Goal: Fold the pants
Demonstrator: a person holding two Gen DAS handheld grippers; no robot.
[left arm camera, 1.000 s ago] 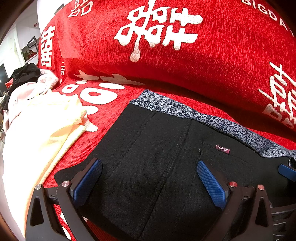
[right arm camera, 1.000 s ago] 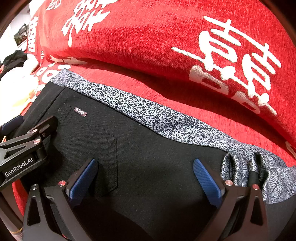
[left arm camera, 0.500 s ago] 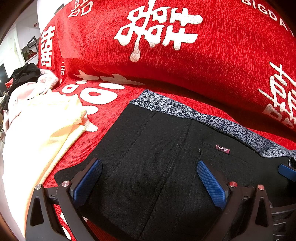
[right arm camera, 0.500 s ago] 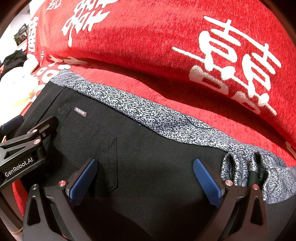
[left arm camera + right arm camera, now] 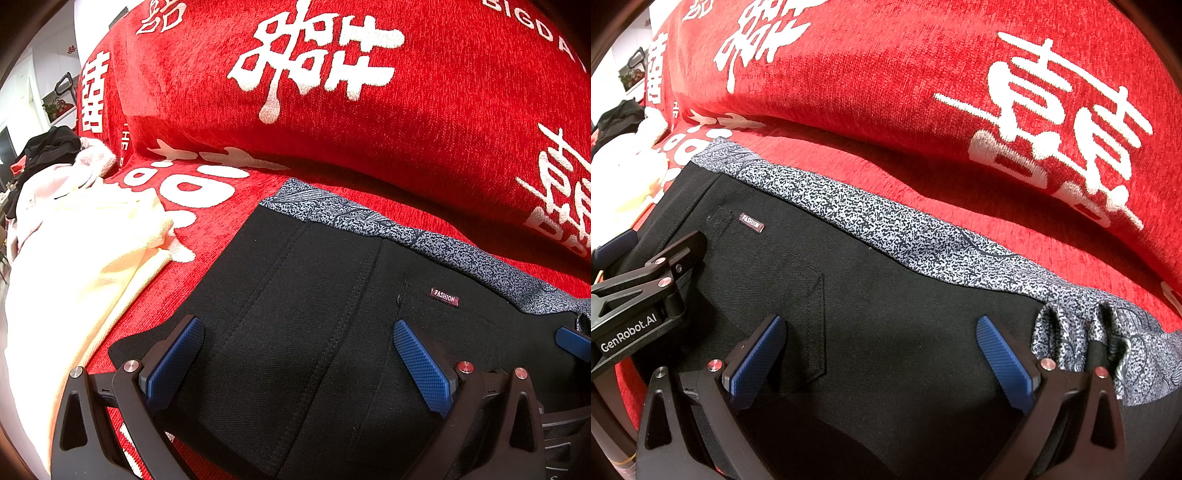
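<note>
Red sofa cover (image 5: pixel 424 122) with white characters fills both views; black pants (image 5: pixel 314 332) lie flat on it. Cream garment (image 5: pixel 74 266) left of pants, left view only. Bunched waistband (image 5: pixel 1082 332), right view only. Left gripper (image 5: pixel 297 356) and right gripper (image 5: pixel 879 352) over pants, jaws spread, empty.

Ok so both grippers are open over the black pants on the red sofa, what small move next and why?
Probably lower both and pinch the near edge. The left gripper and right gripper hang open, side by side, over the flat black pants, holding nothing, with the patterned waistband at the far edge, so a lift could fold cloth toward it.
</note>
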